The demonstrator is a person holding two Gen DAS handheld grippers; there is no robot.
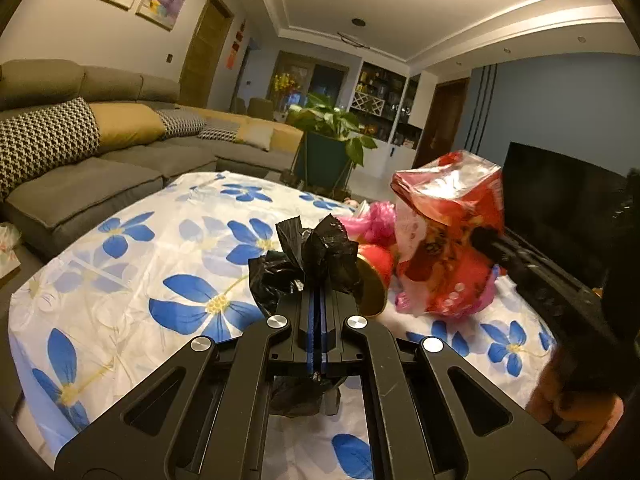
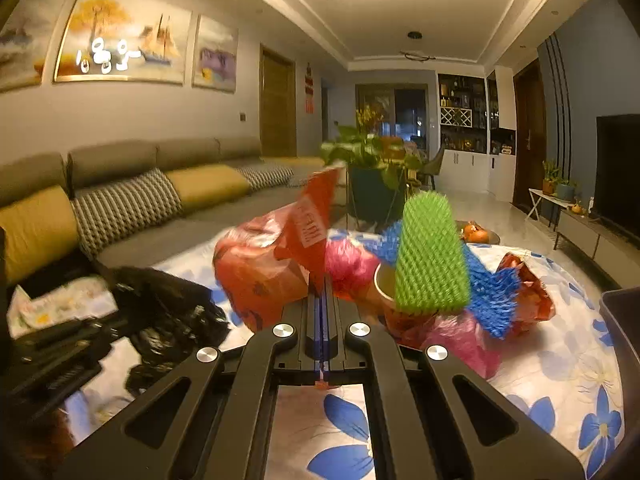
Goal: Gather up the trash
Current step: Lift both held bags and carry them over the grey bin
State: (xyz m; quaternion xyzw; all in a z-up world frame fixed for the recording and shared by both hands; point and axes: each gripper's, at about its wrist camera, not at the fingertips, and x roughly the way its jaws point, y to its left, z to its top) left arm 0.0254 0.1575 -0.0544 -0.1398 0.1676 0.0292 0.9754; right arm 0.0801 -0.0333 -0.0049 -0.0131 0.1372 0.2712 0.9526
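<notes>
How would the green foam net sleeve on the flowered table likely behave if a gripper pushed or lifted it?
The green foam net sleeve is open mesh, so it would probably squash and spring back rather than stay stiff. It looks very light for its bulk, so a push would likely slide or topple it. It leans on a paper cup amid loose trash, so a nudge may shift those too.

Each gripper, left (image 1: 318, 280) and right (image 2: 319, 284), is matte black with slotted linkage arms, four silver round bolt heads, and blue-edged pads.
</notes>
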